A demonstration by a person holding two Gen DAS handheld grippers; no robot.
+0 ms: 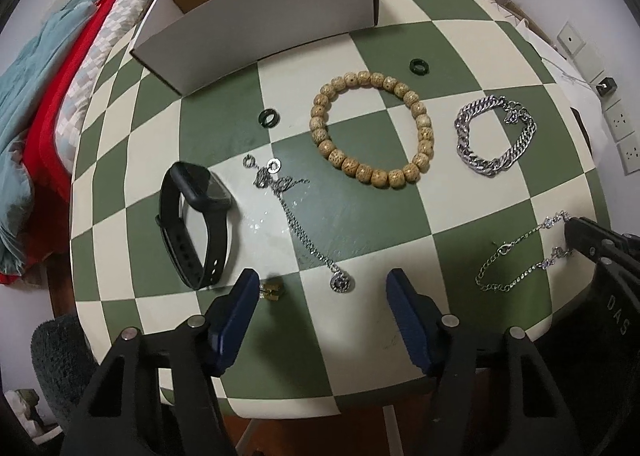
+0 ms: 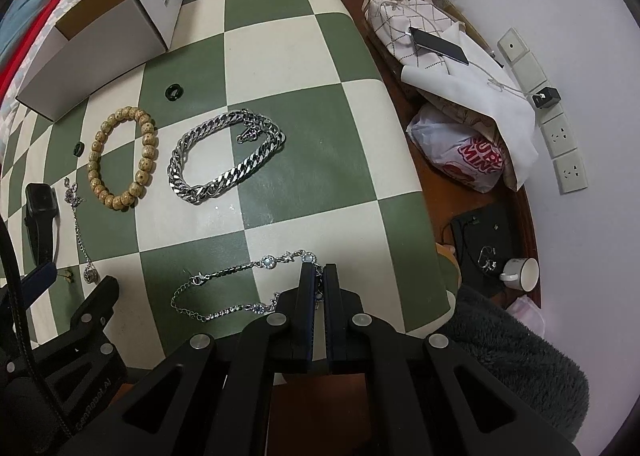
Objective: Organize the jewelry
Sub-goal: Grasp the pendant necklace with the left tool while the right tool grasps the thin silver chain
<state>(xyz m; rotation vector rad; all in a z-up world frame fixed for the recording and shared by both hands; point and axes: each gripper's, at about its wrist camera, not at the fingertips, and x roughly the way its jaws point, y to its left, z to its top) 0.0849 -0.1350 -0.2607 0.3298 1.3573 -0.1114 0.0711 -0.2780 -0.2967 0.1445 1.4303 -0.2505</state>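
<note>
Jewelry lies on a green-and-cream checkered table (image 1: 360, 224). My right gripper (image 2: 319, 268) is shut on a thin crystal bracelet (image 2: 236, 270) near the table's front right; the bracelet still lies on the table, also in the left wrist view (image 1: 520, 252). My left gripper (image 1: 324, 280) is open and empty above a silver pendant necklace (image 1: 304, 232). A small gold earring (image 1: 272, 290) lies by its left finger. A wooden bead bracelet (image 1: 370, 128), a heavy silver chain (image 1: 496, 136), two dark green rings (image 1: 268, 117) (image 1: 419, 66) and a black watch (image 1: 196, 216) lie spread out.
An open white cardboard box (image 1: 256, 28) stands at the far left of the table. Bedding (image 1: 48, 96) lies beyond the left edge. Bags (image 2: 452, 96), a phone (image 2: 440, 44), a mug (image 2: 520, 274) and wall sockets (image 2: 560, 144) are right of the table.
</note>
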